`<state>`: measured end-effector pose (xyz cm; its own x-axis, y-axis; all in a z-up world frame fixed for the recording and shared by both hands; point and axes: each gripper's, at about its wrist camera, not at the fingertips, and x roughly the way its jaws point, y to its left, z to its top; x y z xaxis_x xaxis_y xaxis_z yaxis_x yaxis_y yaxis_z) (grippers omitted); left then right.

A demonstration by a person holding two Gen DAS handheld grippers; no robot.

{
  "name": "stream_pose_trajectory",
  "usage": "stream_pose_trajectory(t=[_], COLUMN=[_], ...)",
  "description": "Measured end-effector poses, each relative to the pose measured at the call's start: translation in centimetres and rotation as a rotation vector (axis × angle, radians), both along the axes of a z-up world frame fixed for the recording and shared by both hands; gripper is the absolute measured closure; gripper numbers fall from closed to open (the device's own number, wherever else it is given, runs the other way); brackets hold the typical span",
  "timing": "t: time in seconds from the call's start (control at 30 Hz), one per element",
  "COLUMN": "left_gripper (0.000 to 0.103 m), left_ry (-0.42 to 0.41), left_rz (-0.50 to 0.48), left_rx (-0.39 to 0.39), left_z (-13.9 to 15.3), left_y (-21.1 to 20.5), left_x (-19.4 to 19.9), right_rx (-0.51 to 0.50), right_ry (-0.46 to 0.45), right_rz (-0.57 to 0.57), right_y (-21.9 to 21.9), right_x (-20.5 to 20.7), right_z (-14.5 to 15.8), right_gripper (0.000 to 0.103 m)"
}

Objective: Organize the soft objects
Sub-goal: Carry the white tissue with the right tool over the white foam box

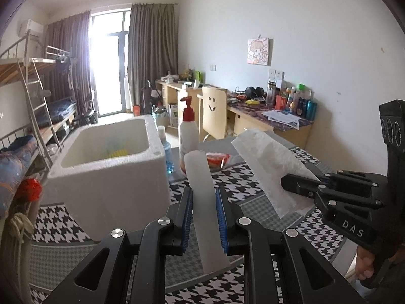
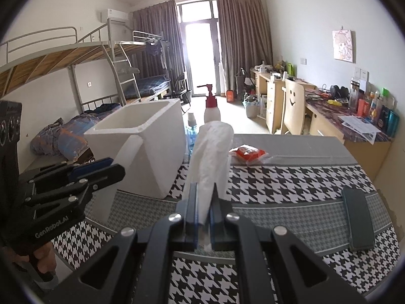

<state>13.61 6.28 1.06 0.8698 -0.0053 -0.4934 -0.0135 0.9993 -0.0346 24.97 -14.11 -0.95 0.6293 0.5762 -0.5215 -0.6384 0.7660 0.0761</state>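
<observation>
houndstooth cloth [image 2: 291, 185] covers our bench — bunk beds [image 2: 76, 58] behind; left tongs [image 1: 203, 202] clamp foam strip [image 1: 202, 190], right tongs [image 2: 203, 202] pinch white sheet [image 2: 212, 152].

white foam box [image 1: 106, 177], black-and-white houndstooth cloth [image 2: 291, 185], red packet [image 2: 249, 153], white bottle [image 1: 188, 136] red-capped, dark phone [image 2: 358, 224].

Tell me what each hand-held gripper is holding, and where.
Left hand-held gripper clamps the white foam strip partway along it. Right hand-held gripper pinches the crinkled white plastic bag by its lower end.
</observation>
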Motion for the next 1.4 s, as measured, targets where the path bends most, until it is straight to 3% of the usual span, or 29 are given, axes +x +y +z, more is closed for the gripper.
stream_pose_trajectory(t=[0.6, 0.97, 1.4], left_gripper=[0.083, 0.083, 0.083], left_ry=[-0.071, -0.08, -0.103], left_rz=[0.022, 0.031, 0.081], left_rx=[0.051, 0.024, 0.044], left_z=[3.5, 4.3, 5.5], left_y=[1.2, 2.5, 4.0], left_x=[1.2, 2.2, 3.6], right_rx=[-0.001, -0.007, -0.002], right_ry=[-0.047, -0.064, -0.083], right_rz=[0.016, 0.023, 0.036], right_y=[2.1, 2.5, 3.7], right_x=[1.2, 1.3, 2.1], right_z=[2.6, 3.5, 4.9], right_gripper=[0.094, 0.094, 0.094])
